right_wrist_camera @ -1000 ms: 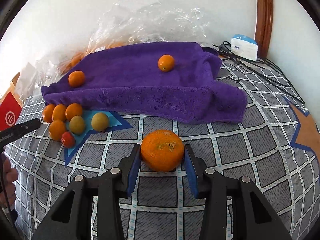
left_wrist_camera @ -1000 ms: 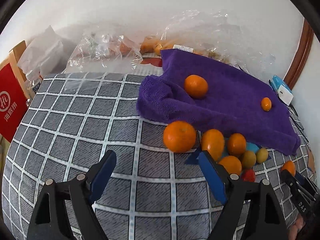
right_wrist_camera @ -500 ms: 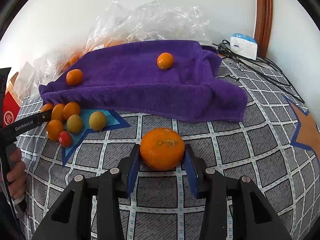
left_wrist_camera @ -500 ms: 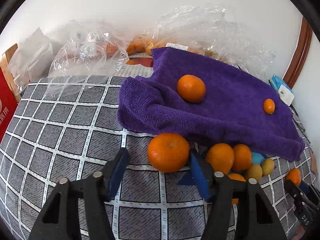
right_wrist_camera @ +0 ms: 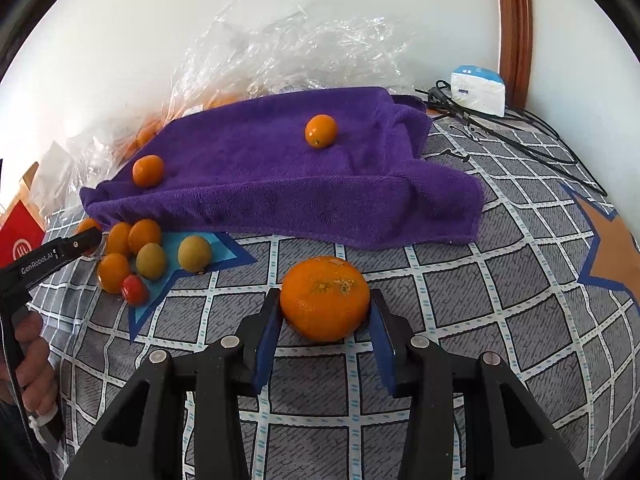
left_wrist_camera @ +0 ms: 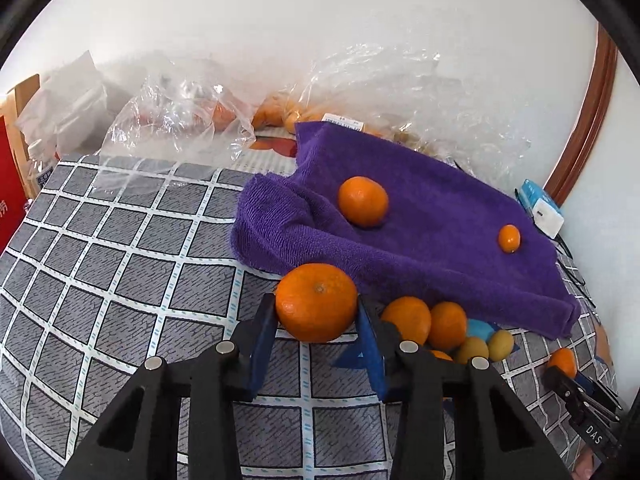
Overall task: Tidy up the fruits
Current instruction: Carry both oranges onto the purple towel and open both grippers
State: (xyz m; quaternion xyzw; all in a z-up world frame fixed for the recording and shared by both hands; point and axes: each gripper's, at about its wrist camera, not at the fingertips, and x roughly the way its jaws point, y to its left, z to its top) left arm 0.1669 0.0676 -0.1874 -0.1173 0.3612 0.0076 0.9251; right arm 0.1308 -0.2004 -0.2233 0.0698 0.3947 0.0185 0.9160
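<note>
A plain white wall (left_wrist_camera: pixel 320 40) runs behind everything, brightly and evenly lit; a brown wooden frame (right_wrist_camera: pixel 514 32) climbs it on the right; below spreads a grey checked cloth (left_wrist_camera: pixel 120 260) with white grid lines, an orange star (right_wrist_camera: pixel 612 252) printed near its right edge.

White lettering reading "GenRobot.AI" runs along the black body of the left gripper (right_wrist_camera: pixel 86 240), seen from the right wrist view, and "DAS" is printed in white on the black arm of the right gripper (left_wrist_camera: pixel 560 372) at the lower right of the left wrist view. The red box (right_wrist_camera: pixel 20 238) carries a white circular logo, and the white label (left_wrist_camera: pixel 343 122) at the purple towel's far edge has print too small to read.
</note>
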